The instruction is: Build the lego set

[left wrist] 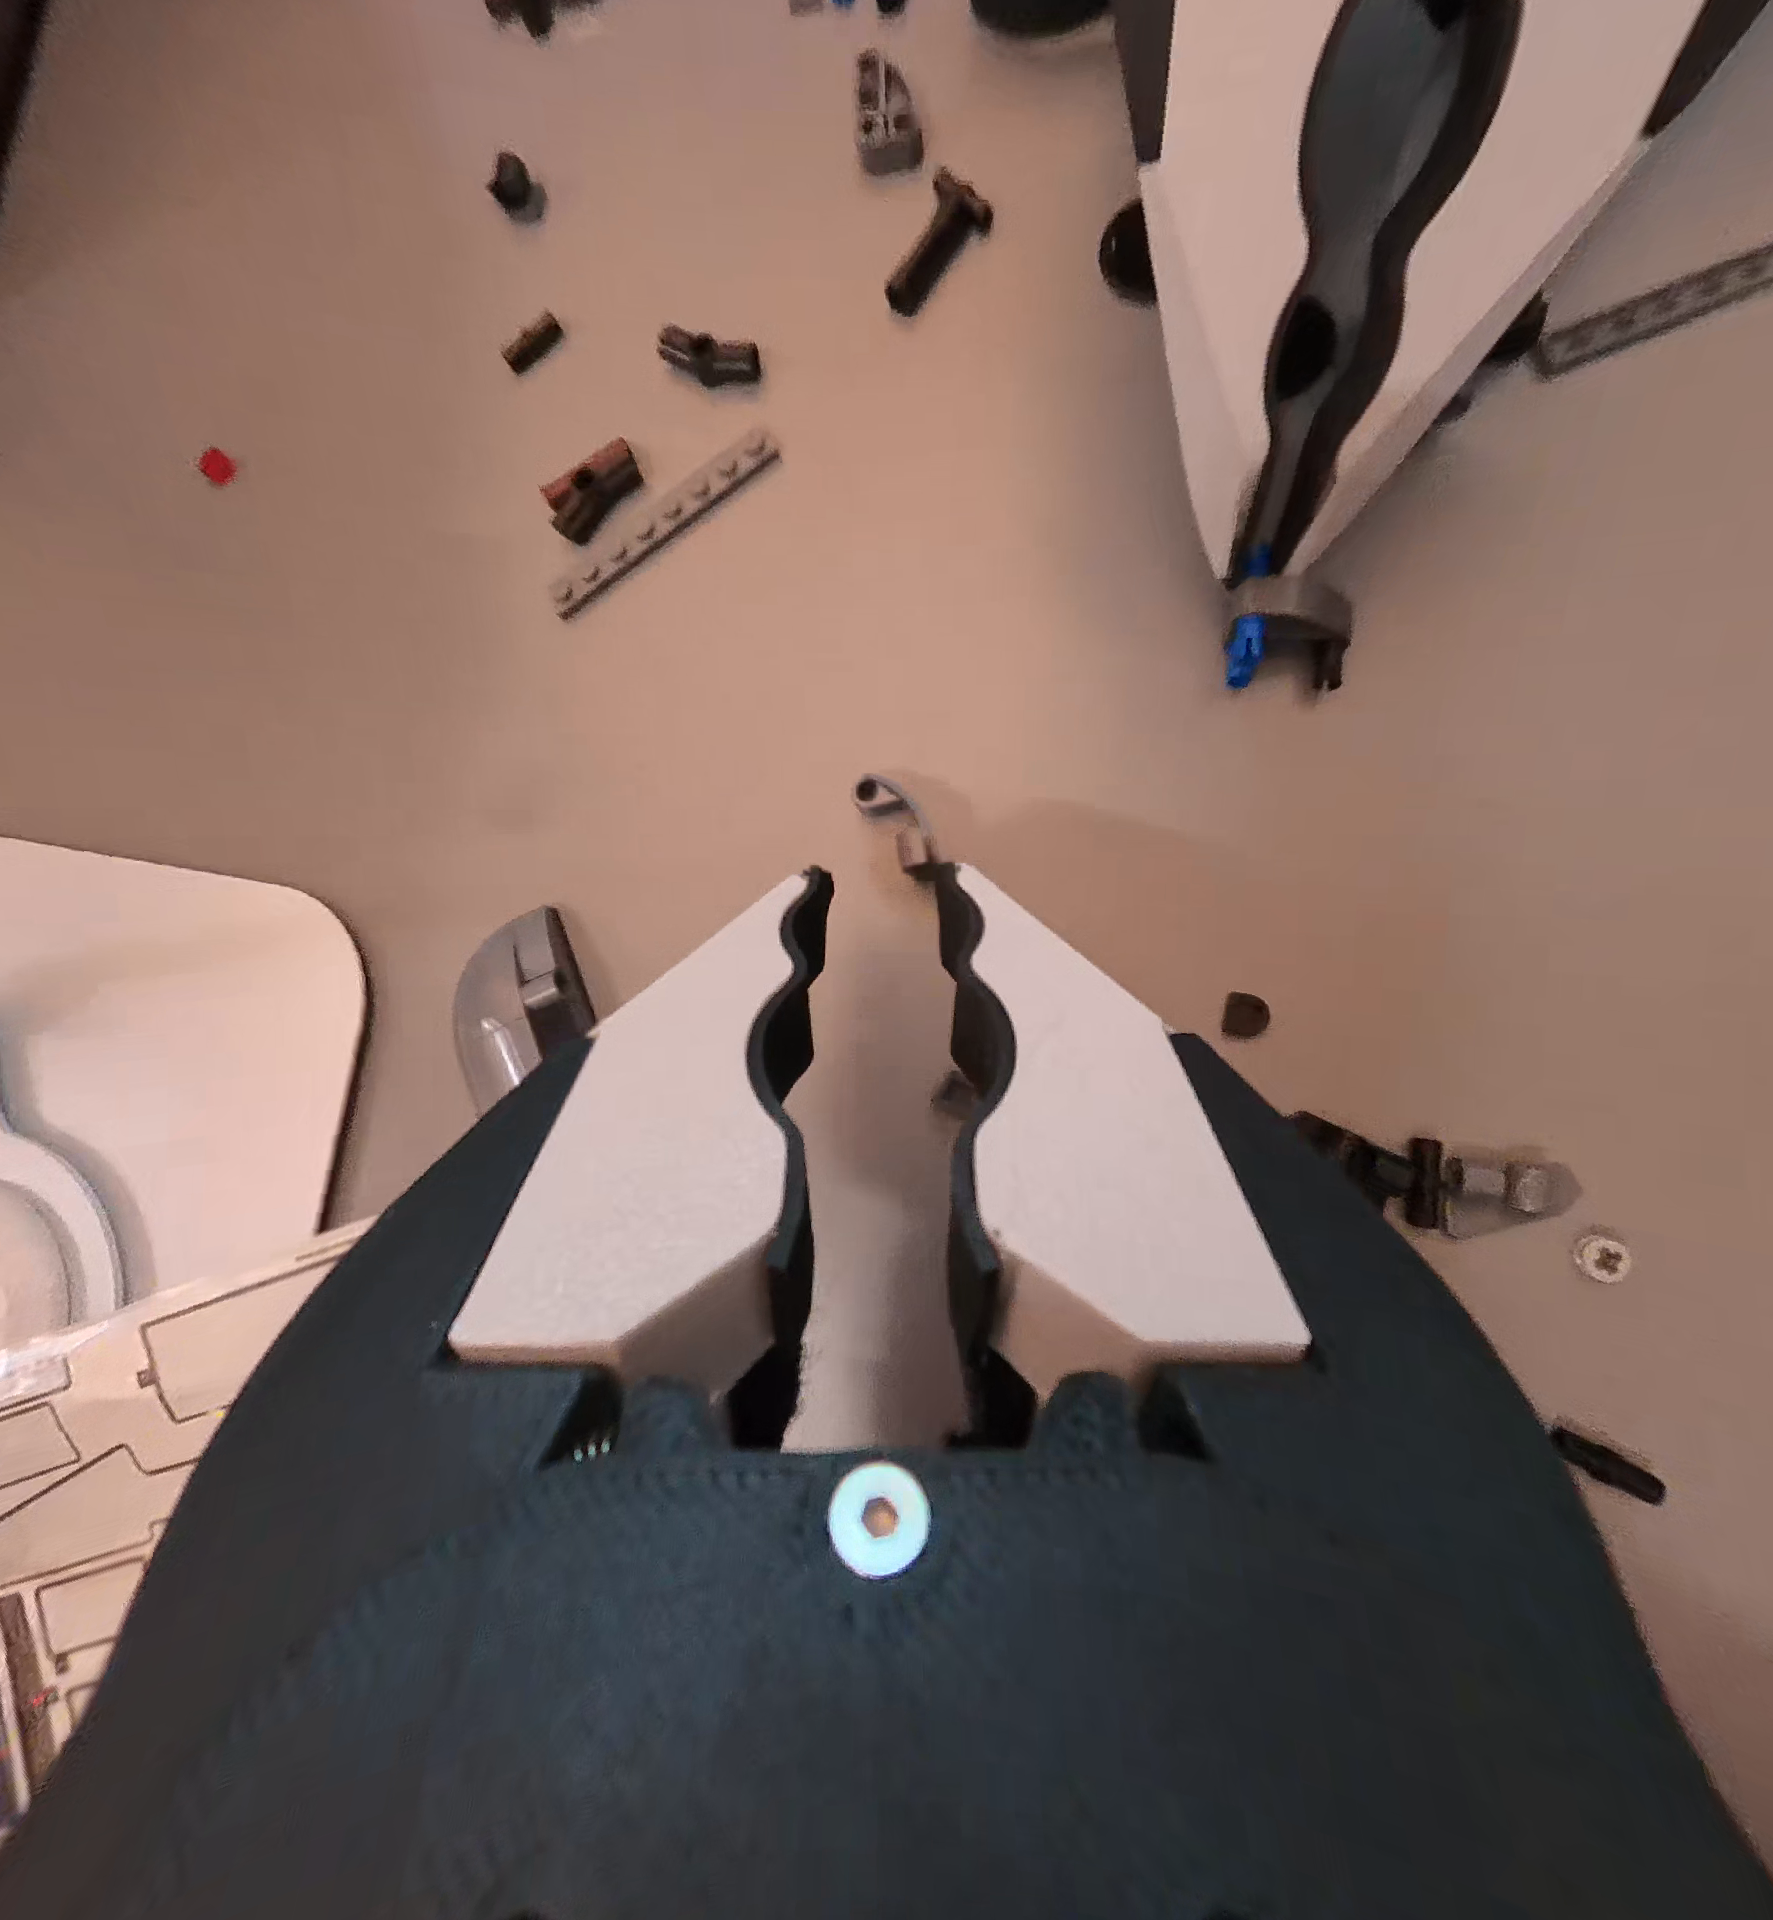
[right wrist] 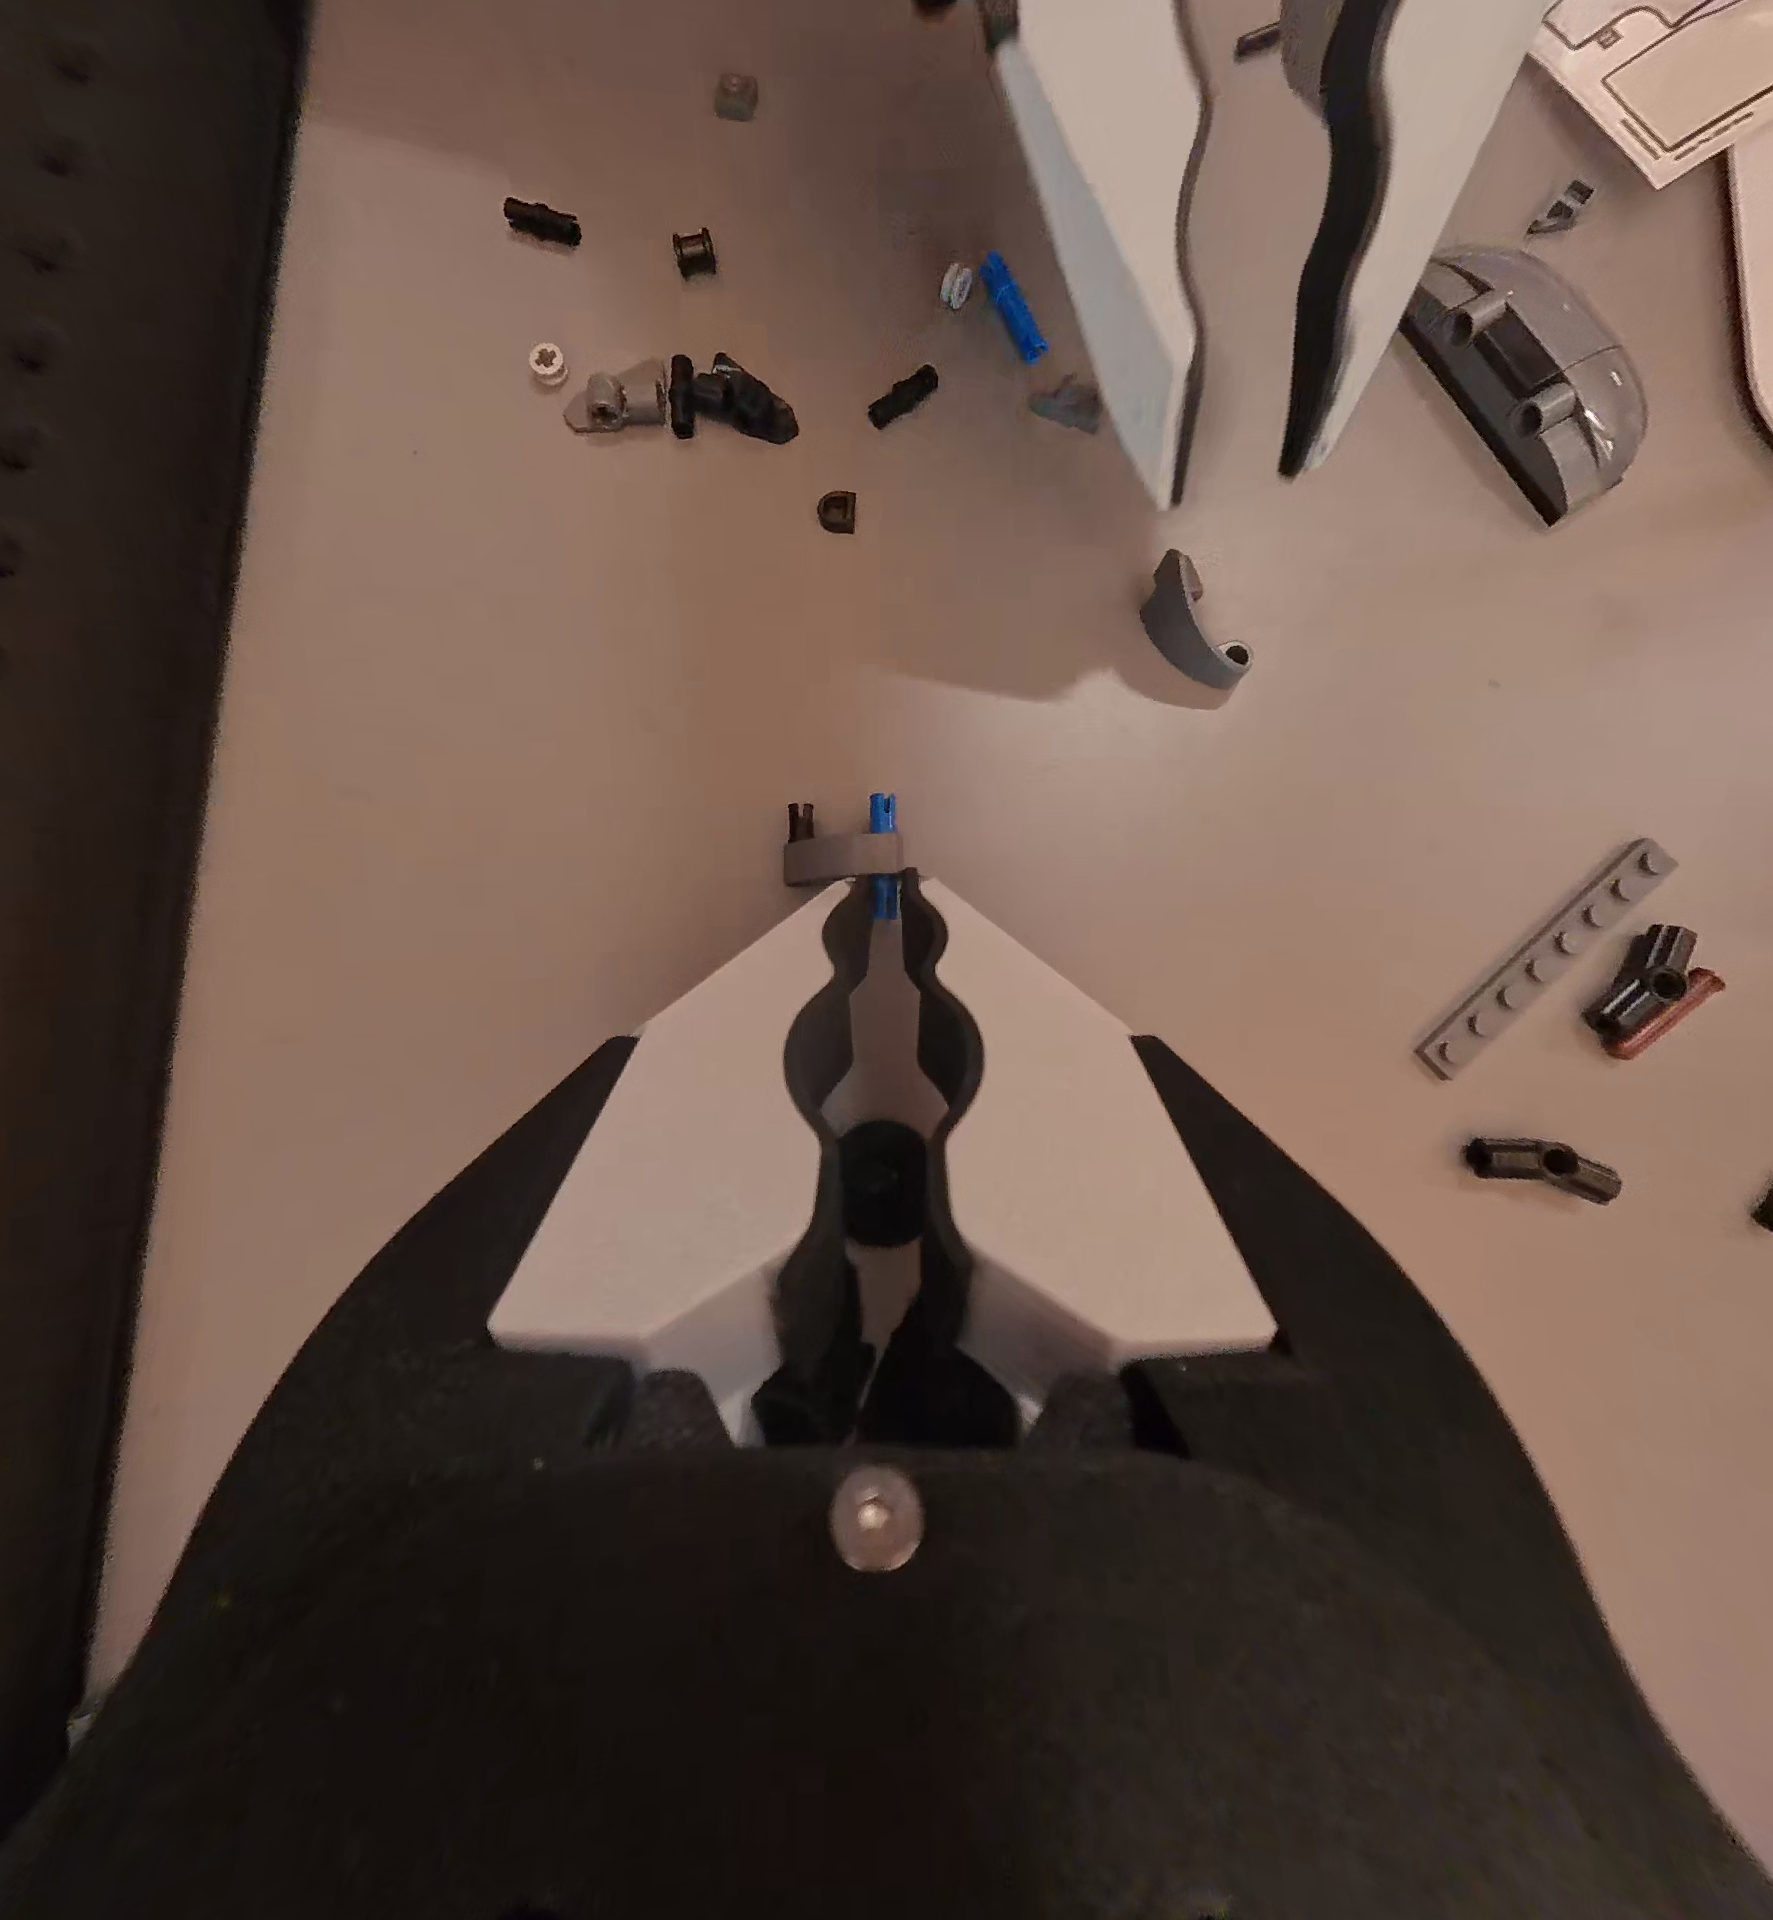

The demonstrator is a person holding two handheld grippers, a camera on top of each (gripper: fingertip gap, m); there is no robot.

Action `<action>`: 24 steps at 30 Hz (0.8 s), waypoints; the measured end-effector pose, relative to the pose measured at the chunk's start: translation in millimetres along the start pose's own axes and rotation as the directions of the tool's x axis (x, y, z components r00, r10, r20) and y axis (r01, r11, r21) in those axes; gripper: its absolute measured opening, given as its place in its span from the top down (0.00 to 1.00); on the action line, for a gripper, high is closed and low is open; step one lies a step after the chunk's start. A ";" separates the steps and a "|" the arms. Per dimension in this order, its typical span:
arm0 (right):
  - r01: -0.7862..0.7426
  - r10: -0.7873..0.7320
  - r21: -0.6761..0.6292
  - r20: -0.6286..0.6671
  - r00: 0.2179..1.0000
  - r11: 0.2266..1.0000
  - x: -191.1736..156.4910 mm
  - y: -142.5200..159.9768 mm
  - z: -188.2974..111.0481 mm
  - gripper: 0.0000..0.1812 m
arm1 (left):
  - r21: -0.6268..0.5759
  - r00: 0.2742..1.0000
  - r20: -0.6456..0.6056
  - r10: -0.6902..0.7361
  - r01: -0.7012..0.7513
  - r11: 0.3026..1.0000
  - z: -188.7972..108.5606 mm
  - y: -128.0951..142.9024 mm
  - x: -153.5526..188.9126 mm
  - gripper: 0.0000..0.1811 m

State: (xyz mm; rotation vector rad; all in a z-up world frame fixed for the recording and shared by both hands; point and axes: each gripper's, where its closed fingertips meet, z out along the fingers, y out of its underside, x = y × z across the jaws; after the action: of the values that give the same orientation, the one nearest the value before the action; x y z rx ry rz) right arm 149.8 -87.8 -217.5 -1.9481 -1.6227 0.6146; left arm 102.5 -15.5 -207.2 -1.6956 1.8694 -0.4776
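Note:
My right gripper (right wrist: 878, 896) is shut on a blue pin (right wrist: 882, 831) that runs through a small grey beam (right wrist: 840, 857). A black pin (right wrist: 802, 821) also sits in that beam. The same assembly shows in the left wrist view (left wrist: 1282, 613), at the tip of the right gripper (left wrist: 1261, 566), upper right. My left gripper (left wrist: 884, 881) is open and empty, low over the table. A curved grey piece (left wrist: 892, 805) lies just ahead of its tips, near the right finger. In the right wrist view the left gripper (right wrist: 1230, 486) hangs above that curved piece (right wrist: 1188, 623).
Loose black pins and connectors are scattered on the beige table (left wrist: 965, 675). A long grey plate (left wrist: 669, 525) lies with a brown-black connector (left wrist: 591, 488) beside it. A rounded grey shell (left wrist: 518, 997), a white tray (left wrist: 186, 935) and printed sheets (left wrist: 82, 1371) are at the left. A dark studded mat (right wrist: 51, 727) borders the table. My hands' fingertips stand some 9 cm from each other. The rounded grey shell (left wrist: 518, 997) is about 7 cm from my left fingertips. My right wrist view (right wrist: 1579, 392) looks at it from another angle.

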 end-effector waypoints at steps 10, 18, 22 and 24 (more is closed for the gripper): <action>0.012 -0.012 0.002 0.007 1.000 1.000 -2.8 -2.5 2.2 0.98 | -0.027 0.999 -0.037 0.013 -0.014 1.000 21.3 -1.3 12.7 0.97; 0.017 -0.017 0.002 0.005 1.000 1.000 -3.1 -3.0 2.7 0.98 | -0.009 0.998 -0.061 0.011 -0.011 1.000 22.8 -8.3 20.1 0.97; 0.016 -0.016 -0.001 0.000 1.000 1.000 -1.8 -2.2 1.8 0.98 | 0.028 0.995 -0.104 -0.008 0.011 1.000 19.7 -15.6 26.5 0.97; 0.014 -0.014 0.000 0.001 1.000 1.000 -1.5 -2.1 1.8 0.98 | 0.039 0.991 -0.135 -0.017 0.022 0.999 20.4 -17.8 31.1 0.97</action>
State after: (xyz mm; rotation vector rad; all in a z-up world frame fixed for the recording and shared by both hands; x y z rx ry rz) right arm 146.8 -88.8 -217.5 -1.9347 -1.6354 0.6099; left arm 127.9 -46.3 -217.5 -1.6935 1.9250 -0.6484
